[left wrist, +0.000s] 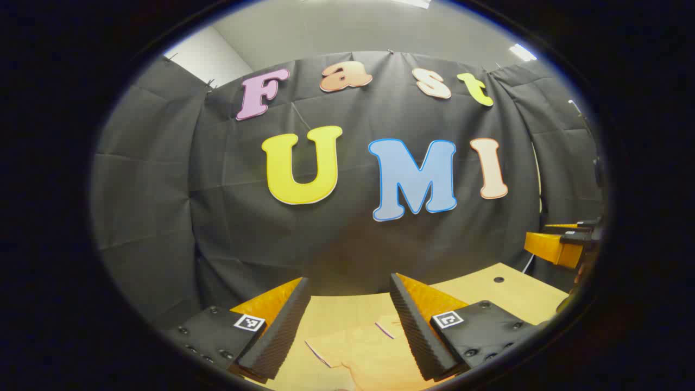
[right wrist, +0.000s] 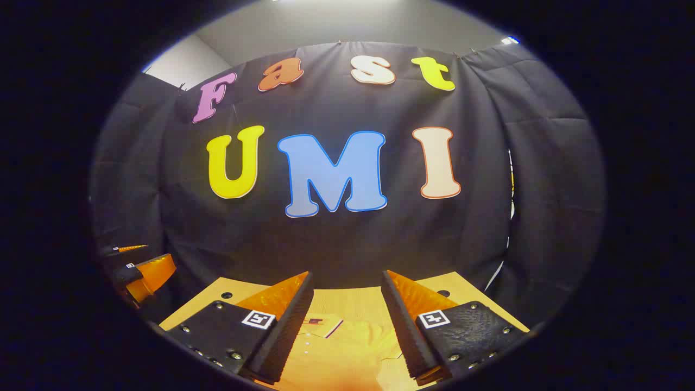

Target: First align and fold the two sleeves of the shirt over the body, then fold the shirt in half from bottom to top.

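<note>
Both views look level from just above the table (left wrist: 488,288) toward the far black cloth wall (right wrist: 336,244), side by side; both share the shirt (right wrist: 336,353).

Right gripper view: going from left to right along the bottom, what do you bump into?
Left gripper far off at the edge → right gripper's one finger → shirt on the table → its other finger.

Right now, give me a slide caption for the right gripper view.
Right gripper, jaws open, poised above the collar of a yellow polo shirt on the wooden table.
</note>
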Available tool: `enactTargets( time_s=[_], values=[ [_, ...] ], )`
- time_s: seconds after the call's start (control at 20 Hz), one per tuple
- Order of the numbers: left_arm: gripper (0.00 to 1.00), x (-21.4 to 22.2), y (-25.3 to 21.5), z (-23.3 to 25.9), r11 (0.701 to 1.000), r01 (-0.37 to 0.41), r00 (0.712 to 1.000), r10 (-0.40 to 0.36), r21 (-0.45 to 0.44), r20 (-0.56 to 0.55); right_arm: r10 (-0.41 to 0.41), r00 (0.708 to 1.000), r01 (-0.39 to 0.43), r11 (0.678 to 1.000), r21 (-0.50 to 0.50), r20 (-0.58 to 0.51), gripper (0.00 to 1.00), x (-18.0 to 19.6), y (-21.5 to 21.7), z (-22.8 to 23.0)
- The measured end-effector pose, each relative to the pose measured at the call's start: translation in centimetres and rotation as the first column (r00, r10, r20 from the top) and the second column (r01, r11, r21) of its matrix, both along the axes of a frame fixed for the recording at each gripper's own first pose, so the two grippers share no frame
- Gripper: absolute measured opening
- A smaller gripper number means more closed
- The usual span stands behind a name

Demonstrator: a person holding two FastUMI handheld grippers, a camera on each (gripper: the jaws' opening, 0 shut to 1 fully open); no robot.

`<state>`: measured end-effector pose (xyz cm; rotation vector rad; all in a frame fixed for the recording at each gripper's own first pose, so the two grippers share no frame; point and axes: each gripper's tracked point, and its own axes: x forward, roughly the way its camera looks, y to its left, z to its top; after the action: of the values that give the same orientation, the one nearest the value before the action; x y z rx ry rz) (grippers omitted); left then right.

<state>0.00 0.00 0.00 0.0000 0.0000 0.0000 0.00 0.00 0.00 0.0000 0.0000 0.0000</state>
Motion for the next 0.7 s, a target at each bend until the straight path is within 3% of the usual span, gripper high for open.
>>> enactTargets(
  time_s=[0.7],
  values=[
    [0.95,0.0,0.1,0.0,1.0,-0.002,1.0,0.002,-0.003,-0.011,-0.022,0.995,0.019,0.999,-0.028,-0.095,0.81,0.5,-1.1,-3.5]
  ],
)
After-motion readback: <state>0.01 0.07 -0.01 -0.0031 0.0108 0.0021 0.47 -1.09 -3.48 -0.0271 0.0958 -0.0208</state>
